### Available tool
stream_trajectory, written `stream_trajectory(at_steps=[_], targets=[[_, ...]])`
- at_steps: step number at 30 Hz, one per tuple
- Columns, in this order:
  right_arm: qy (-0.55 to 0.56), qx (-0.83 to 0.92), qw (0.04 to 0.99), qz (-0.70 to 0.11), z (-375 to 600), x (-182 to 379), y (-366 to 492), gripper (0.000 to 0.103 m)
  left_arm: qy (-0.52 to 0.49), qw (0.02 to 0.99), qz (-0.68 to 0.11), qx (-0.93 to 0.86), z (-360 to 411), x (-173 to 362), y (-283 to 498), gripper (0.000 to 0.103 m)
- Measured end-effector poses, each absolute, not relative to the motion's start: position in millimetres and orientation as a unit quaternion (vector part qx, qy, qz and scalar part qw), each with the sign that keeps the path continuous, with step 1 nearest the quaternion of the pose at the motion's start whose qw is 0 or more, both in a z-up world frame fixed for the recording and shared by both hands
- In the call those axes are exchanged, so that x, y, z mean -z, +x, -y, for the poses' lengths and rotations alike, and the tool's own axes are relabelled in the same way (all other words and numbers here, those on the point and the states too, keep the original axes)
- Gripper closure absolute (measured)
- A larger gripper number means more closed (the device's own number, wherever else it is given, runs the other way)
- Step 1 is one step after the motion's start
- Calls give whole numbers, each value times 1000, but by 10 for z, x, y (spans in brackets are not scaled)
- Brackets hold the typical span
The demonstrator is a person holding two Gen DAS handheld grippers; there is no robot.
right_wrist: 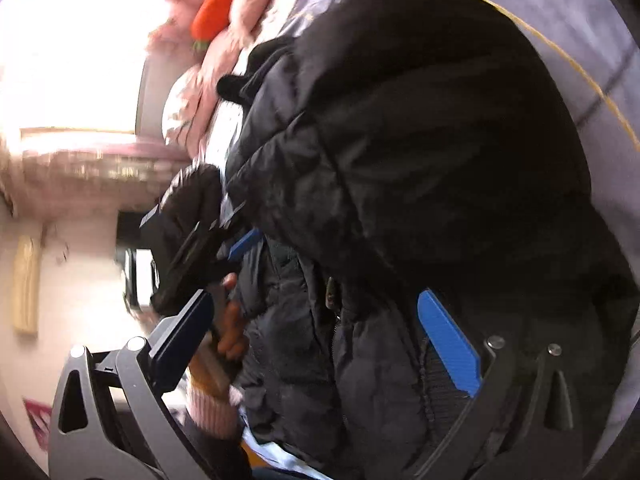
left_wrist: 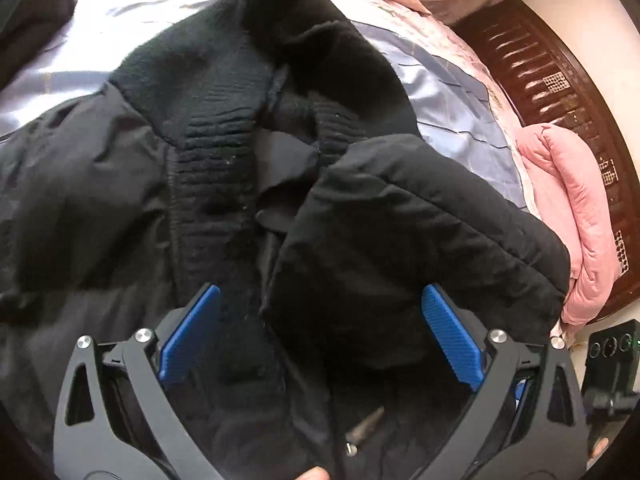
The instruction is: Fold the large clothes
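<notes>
You had one black padded winter coat with a fuzzy collar (left_wrist: 248, 128) lying on the pale lavender striped bedsheet (left_wrist: 452, 92), its long axis running near to far, collar end pointing far and body toward you. Its front lay open, showing the ribbed knit lining, and one quilted sleeve (left_wrist: 420, 232) was folded in from the right. Your left gripper (left_wrist: 320, 332) hovered above the coat's near part, its two blue pads spread wide, gripping nothing. Your right gripper (right_wrist: 316, 332) was likewise spread wide, the coat's zipper edge between its fingers. One pink quilt (left_wrist: 576, 216) sat bunched at the right by the dark wooden headboard (left_wrist: 560, 80).
</notes>
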State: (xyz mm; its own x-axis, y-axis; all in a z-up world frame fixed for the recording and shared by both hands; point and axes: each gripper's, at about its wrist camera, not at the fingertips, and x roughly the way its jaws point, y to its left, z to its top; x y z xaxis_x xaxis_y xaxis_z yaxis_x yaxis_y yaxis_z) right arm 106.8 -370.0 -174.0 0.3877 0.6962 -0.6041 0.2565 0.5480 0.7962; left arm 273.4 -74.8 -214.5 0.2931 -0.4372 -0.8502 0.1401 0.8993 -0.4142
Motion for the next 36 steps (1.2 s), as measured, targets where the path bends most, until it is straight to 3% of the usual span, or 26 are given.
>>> stream_trajectory(at_steps=[1, 2, 3, 4, 5, 7, 12, 19, 23, 26, 27, 29, 30, 33, 36], targets=[[441, -163, 704, -533, 3675, 1726, 1074, 1, -131, 796, -560, 189, 768, 2160, 2752, 3], [431, -169, 704, -539, 3651, 1725, 1082, 1, -136, 796, -553, 205, 788, 2165, 2755, 20], [422, -170, 704, -545, 3627, 1722, 1099, 1, -146, 791, -550, 225, 801, 2188, 2770, 39], [414, -167, 706, -549, 3613, 1745, 1103, 1, -160, 783, -554, 232, 812, 2206, 2769, 75], [407, -162, 709, -553, 3611, 1780, 1080, 1, -175, 777, -560, 227, 801, 2214, 2771, 88], [393, -148, 711, -564, 3582, 1807, 1089, 1, -212, 764, -561, 239, 747, 2179, 2738, 96], [373, -123, 729, -560, 3587, 1710, 1053, 1, -203, 772, -559, 223, 606, 1963, 2497, 99], [327, -73, 811, -480, 3789, 1243, 970, 1, -178, 821, -536, 84, 129, 1411, 1777, 99], [310, -108, 825, -461, 3645, 1209, 1041, 1, -202, 763, -613, 33, -1, 1822, 1411, 97], [282, -104, 815, -495, 3444, 1482, 1195, 1, -232, 734, -639, 8, -58, 2076, 1244, 92], [253, -79, 804, -532, 3374, 1660, 1274, 1, -231, 740, -631, 3, -74, 2029, 1255, 90], [232, -53, 785, -572, 3340, 1932, 1346, 1, -196, 779, -595, -27, -106, 1774, 1269, 71], [236, -47, 784, -573, 3359, 2006, 1351, 1, -171, 797, -577, -51, -120, 1655, 1256, 68], [231, -39, 793, -562, 3367, 1882, 1338, 4, -118, 855, -494, -104, -196, 1216, 1155, 68], [257, -82, 818, -507, 3330, 1533, 1261, 4, -110, 890, -442, -13, -12, 934, 1149, 68]])
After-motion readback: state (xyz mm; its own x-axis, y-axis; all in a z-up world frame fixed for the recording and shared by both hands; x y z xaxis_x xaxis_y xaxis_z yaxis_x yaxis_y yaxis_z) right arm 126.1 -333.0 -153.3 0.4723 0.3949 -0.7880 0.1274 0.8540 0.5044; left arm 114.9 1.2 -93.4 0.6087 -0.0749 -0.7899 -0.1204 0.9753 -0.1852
